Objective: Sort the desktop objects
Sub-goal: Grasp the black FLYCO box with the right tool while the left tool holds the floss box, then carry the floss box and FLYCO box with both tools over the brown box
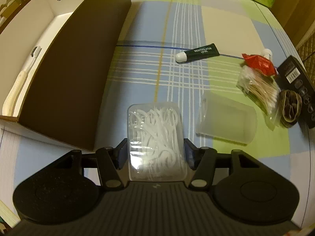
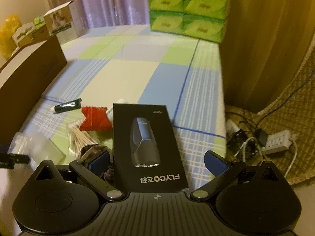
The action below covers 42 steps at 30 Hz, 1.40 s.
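My left tongs are closed onto a clear plastic box of floss picks, one blue pad pressed against each long side of it. The box sits low over the checked tablecloth, just right of the brown storage box, whose near corner is close to my left finger. Inside that storage box a white toothbrush lies along the pale floor. Right of the floss picks, a frosted plastic cup lies on its side. Beyond it, farther from the storage box, is a bag of cotton swabs with a red wrapper at its far end. A dark lip balm tube with a white cap lies alone on the cloth, behind the cup.

My right tongs stand wide open, gripping nothing. The black shaver box lies flat between the two fingers, with clear space at the right pad; I cannot tell whether the left pad touches it. It is well to the right of the storage box, near the table's right edge. Stacked green tissue packs stand at the far end of the table.
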Available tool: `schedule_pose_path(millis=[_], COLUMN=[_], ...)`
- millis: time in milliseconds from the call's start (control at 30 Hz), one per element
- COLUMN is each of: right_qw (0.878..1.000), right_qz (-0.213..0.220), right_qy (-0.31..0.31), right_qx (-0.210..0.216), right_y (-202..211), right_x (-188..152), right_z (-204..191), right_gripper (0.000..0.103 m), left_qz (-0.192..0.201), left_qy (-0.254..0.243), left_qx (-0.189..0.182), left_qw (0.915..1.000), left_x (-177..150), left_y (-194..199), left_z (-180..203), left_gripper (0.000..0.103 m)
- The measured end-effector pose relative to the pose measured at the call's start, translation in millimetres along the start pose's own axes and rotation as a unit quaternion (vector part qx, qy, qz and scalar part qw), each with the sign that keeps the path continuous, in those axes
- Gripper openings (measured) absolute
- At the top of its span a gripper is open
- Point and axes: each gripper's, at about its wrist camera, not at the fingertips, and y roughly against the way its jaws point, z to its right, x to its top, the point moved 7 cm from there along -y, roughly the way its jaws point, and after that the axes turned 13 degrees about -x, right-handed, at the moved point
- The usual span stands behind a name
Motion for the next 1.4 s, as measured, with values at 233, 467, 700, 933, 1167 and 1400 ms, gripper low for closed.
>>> schedule_pose_path(millis=[233,467,700,933,1167,1400], right_qw=[0.999,0.997,0.997,0.998,0.998,0.997], right_qz=[-0.015,-0.024,-0.011,0.009,0.036,0.05], right_qy=[0.03,0.064,0.069,0.065,0.049,0.041], right_qx=[0.032,0.03,0.01,-0.007,-0.002,0.038], right_y=[-25.7,-30.6,-13.9,13.7,54.1,92.6], right_x=[2.7,-2.6,0.2,0.4,4.2,-3.1], right_z=[-6.8,-20.1,-22.3,-27.1,-37.4,-69.1], right_gripper=[0.099,0.08,0.076,0.076,0.076,0.076], left_qz=[0.011,0.015,0.006,0.015,0.043,0.069], left_qy=[0.001,-0.018,-0.018,-0.023,-0.027,-0.028], left_qx=[0.003,0.005,-0.008,-0.023,-0.044,-0.059], left_qw=[0.9999,0.9997,0.9998,0.9994,0.9977,0.9955], left_x=[15.7,17.8,11.4,3.9,-1.9,-10.6], left_y=[-8.5,-8.8,-6.2,9.2,41.1,76.8], left_z=[1.1,3.5,7.4,13.2,17.6,14.6], left_gripper=[0.056,0.054,0.053,0.053,0.053,0.053])
